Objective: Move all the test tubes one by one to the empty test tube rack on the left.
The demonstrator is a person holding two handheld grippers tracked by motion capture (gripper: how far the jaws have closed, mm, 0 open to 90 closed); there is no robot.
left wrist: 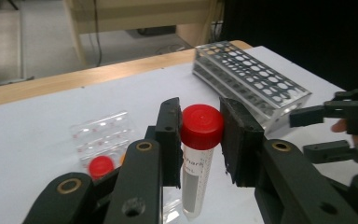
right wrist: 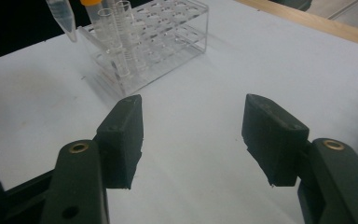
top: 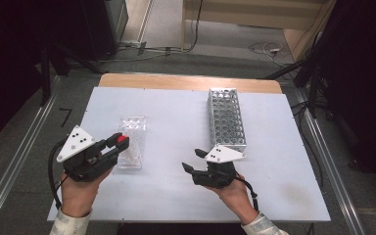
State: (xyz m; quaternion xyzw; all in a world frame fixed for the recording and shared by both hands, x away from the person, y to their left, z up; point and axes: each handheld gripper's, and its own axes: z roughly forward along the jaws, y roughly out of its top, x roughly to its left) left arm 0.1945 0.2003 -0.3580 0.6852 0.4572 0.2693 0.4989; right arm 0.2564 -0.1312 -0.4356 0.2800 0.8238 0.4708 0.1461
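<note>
tube (left wrist: 198,154) with red cap sits clamped in left tongs (left wrist: 200,135); right tongs (right wrist: 193,140) gape apart

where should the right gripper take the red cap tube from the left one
Below the cap, on the bare body of the tube. It hangs upright with the left gripper pinching it just under the red cap, so the lower body is free. The open right gripper should probably come in level from the side.

The red-capped tube (left wrist: 196,158) has printing too blurred to read, and its tip is cut off by the left gripper view's bottom edge. A second red cap (left wrist: 100,166) sits partly hidden behind the left tool (left wrist: 200,140). In the right gripper view, the orange-capped tube (right wrist: 93,11) runs off the top edge.
</note>
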